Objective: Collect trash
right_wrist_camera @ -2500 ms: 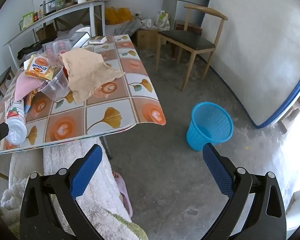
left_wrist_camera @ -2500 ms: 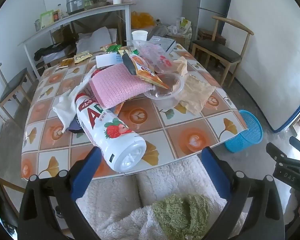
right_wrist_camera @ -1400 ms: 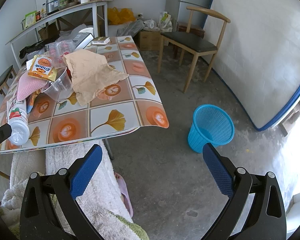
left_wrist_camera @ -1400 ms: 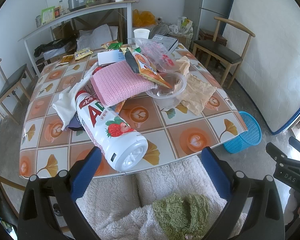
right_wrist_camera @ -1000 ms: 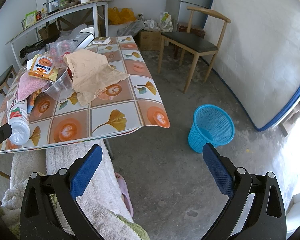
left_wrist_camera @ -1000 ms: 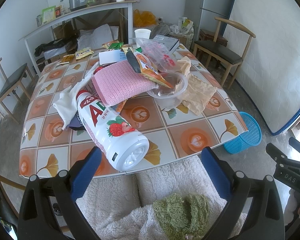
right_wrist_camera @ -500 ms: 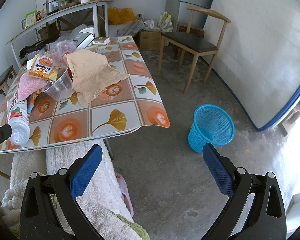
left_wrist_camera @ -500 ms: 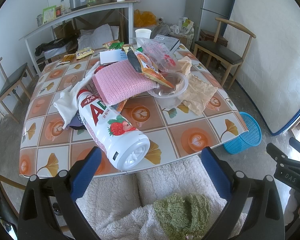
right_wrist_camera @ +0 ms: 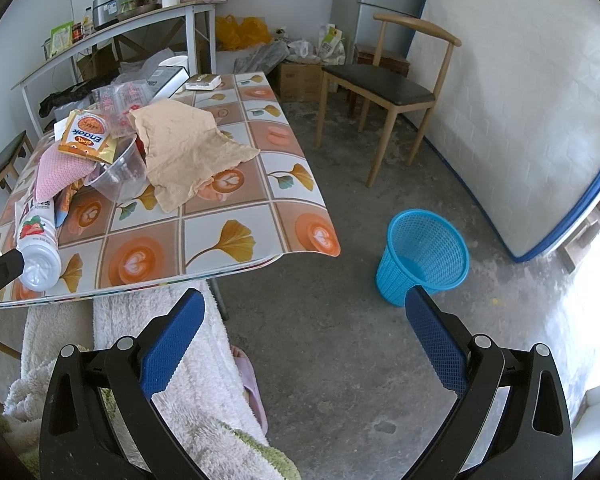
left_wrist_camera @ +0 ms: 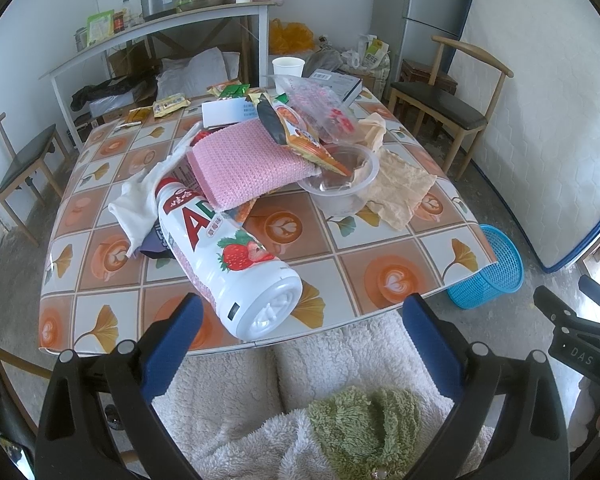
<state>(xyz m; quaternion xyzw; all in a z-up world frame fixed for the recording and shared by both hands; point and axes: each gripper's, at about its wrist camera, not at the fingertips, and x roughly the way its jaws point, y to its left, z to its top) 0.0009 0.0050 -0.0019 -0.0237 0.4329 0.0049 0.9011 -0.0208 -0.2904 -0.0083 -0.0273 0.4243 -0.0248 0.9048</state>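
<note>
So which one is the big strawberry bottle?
Find the tiled-pattern table. At its near edge, right ahead of the open left gripper, lies a big white plastic bottle on its side. It alone shows red letters and a strawberry picture, beside the pink knitted cloth.

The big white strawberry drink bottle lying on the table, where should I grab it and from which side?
Grip the strawberry drink bottle across its lower body near the base, coming in from the table's near edge with the open left gripper. It lies on its side, base toward that gripper, while its cap end sits under the pink cloth.
</note>
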